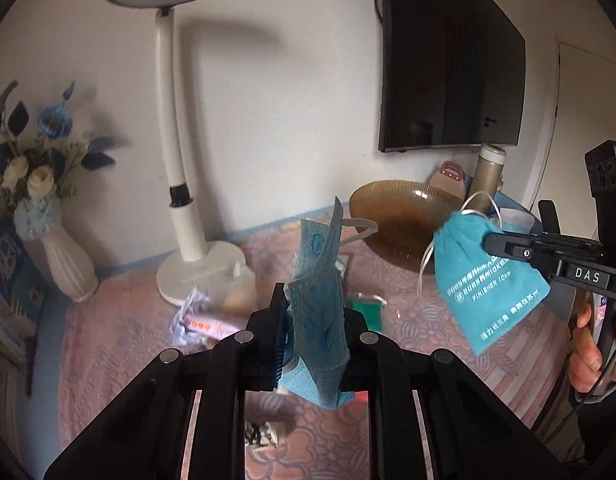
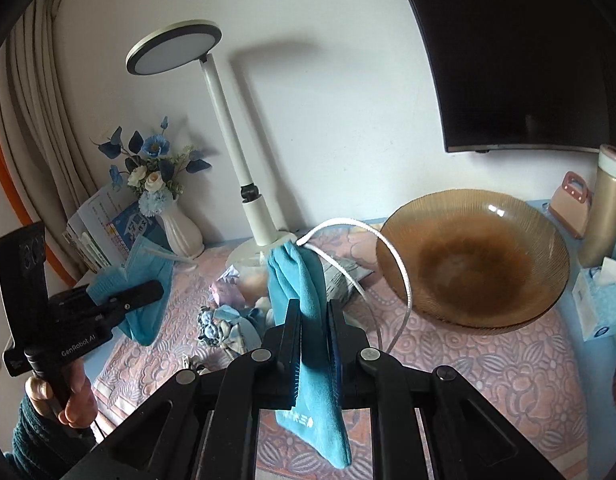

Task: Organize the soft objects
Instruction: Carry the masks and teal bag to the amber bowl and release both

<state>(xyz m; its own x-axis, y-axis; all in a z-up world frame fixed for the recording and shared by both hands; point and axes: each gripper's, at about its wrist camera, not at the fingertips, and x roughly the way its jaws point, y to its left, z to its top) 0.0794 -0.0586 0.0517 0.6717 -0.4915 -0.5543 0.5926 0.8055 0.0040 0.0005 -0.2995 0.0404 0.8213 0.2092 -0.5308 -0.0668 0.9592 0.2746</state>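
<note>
The right gripper read "DAS", the left gripper "GenRobot.AI", and the teal pouch "FINISHER 10km".

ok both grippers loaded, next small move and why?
Probably carry the right gripper over the amber bowl and release. It is shut on the teal pouch, held above the table, and the bowl beside it looks empty. The left gripper holds the face mask.

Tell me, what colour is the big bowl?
Amber-brown see-through glass bowl, clearest in the right wrist view.
</note>
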